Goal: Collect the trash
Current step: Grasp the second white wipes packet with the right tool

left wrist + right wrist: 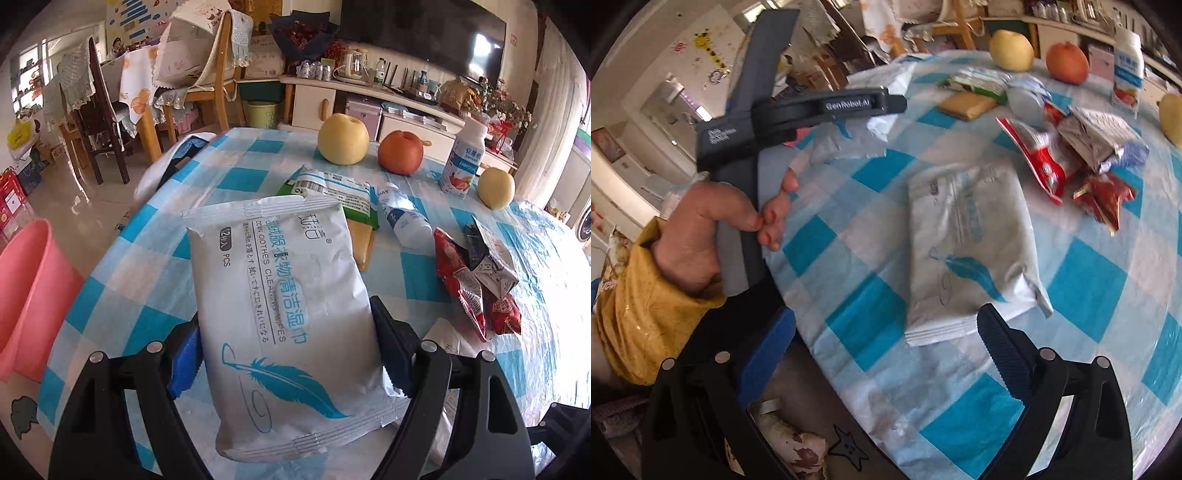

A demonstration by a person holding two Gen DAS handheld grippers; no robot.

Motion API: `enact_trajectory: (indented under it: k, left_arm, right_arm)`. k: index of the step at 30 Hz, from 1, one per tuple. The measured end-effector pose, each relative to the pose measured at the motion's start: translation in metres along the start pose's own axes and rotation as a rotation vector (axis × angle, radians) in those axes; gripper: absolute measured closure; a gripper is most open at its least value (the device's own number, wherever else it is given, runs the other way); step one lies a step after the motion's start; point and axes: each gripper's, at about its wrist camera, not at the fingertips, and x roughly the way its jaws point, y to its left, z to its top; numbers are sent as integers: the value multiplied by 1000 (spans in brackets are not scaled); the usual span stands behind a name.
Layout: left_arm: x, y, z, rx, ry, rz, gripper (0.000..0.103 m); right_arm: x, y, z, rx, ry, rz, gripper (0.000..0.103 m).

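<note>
Between the left gripper jaws, wipes packet, clamped at both sides

- Two wipes packets were in sight: one gripped between the left gripper's fingers, the other lying flat just ahead of the right gripper.
- Three round fruits stood far ahead of the left gripper: a large yellow one, a red-orange one, and a smaller yellow one off to the right.
- Two white bottles: one upright, one lying down.
- Two red snack wrappers ahead and right (crumpled together, so the count is a best reading).
- One silver-lined wrapper atop them.
- One green-edged packet beyond the held packet.
- One pink bucket left of the left gripper.
</note>
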Motion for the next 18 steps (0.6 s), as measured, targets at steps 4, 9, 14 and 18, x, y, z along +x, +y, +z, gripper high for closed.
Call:
enact_trajectory:
  k: [4,9,14,18]
  left_arm:
    - [-8,12,1,-13,-30,-11,22]
    - [-2,16,-2,1,-22,-27,22]
    - [0,18,-1,8,-26,-51,22]
    - [1,23,-2,3,-23,-74,22]
  right_arm:
    - [-6,-11,6,41,-73,-165,6]
    - [11,-19,15,-2,-71,-378,7]
    - [27,-13,20,-49,-70,-390,24]
    - [42,-21,30,-11,-65,-374,27]
